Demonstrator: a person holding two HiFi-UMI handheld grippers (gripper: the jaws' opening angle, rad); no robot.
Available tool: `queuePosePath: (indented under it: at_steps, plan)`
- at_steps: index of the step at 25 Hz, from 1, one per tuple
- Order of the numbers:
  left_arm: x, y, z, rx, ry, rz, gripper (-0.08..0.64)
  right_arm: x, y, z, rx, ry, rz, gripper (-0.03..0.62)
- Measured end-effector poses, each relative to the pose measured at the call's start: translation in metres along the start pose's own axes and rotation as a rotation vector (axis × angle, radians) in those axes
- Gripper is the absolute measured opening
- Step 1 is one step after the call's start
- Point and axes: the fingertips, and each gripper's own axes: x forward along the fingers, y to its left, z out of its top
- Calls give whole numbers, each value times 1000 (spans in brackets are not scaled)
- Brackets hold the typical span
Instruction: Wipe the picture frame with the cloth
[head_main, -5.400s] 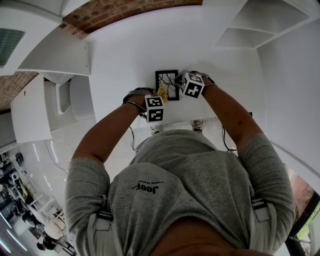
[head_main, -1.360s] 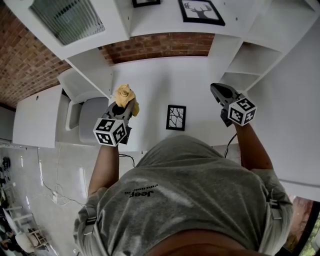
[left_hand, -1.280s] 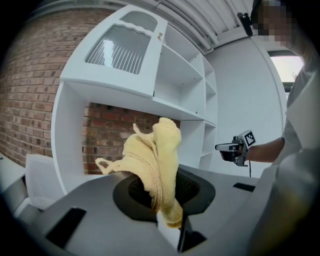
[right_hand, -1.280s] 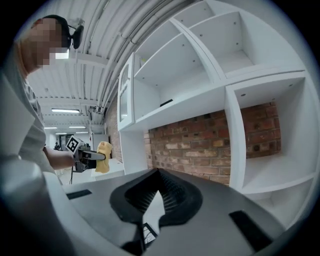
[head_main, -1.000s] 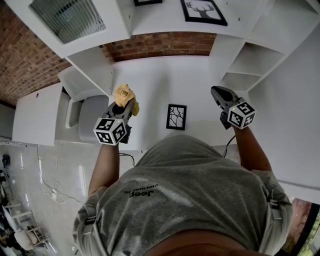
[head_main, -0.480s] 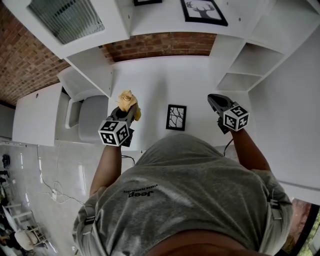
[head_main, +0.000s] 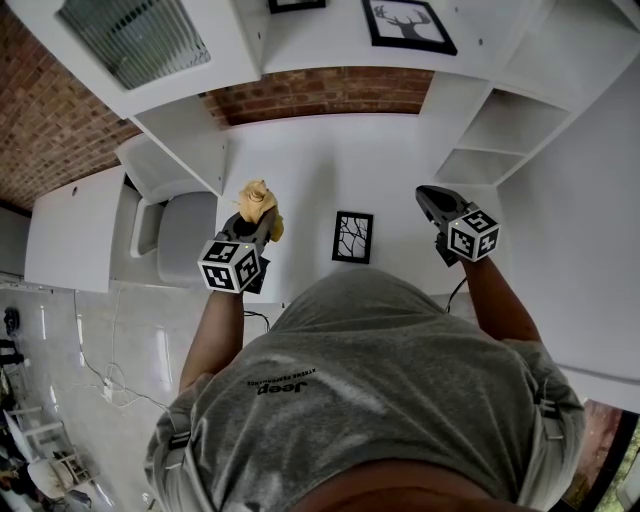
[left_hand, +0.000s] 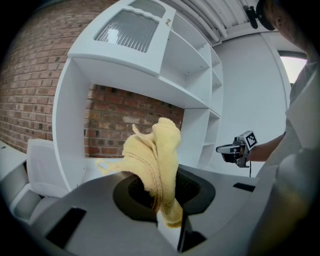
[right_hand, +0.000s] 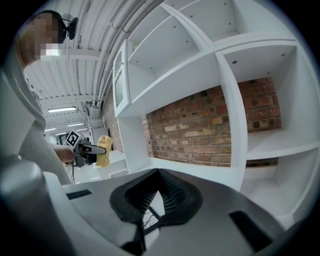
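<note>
A small black picture frame (head_main: 352, 237) with a branch drawing lies flat on the white desk (head_main: 330, 160), in front of the person. My left gripper (head_main: 254, 218) hovers to its left, shut on a crumpled yellow cloth (head_main: 258, 199) that sticks out past the tips. In the left gripper view the cloth (left_hand: 156, 150) rises from between the jaws. My right gripper (head_main: 428, 198) hangs to the right of the frame with its jaws together and nothing in them. A corner of the frame (right_hand: 149, 218) shows below the right gripper's jaws. Neither gripper touches the frame.
White shelving (head_main: 490, 140) stands at the desk's right and a cabinet with a ribbed glass door (head_main: 130, 40) at the upper left. A brick wall (head_main: 320, 92) backs the desk. Two framed pictures (head_main: 403, 22) hang above. A grey seat (head_main: 185, 225) stands left of the desk.
Five seconds ago both grippers were at the frame; now they are apart on either side of it. In the last second both grippers drifted slightly inward.
</note>
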Motion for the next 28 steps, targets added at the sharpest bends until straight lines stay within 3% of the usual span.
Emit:
queuePosePath:
  at_steps: [12, 20, 28]
  plan:
    - [0, -2, -4, 1, 7, -3, 81, 0, 2, -5, -8, 11, 2, 15]
    - [-3, -6, -6, 2, 6, -5, 81, -2, 6, -9, -85, 47, -15, 15]
    - [-5, -7, -8, -1, 8, -5, 81, 0, 12, -12, -96, 64, 1, 15]
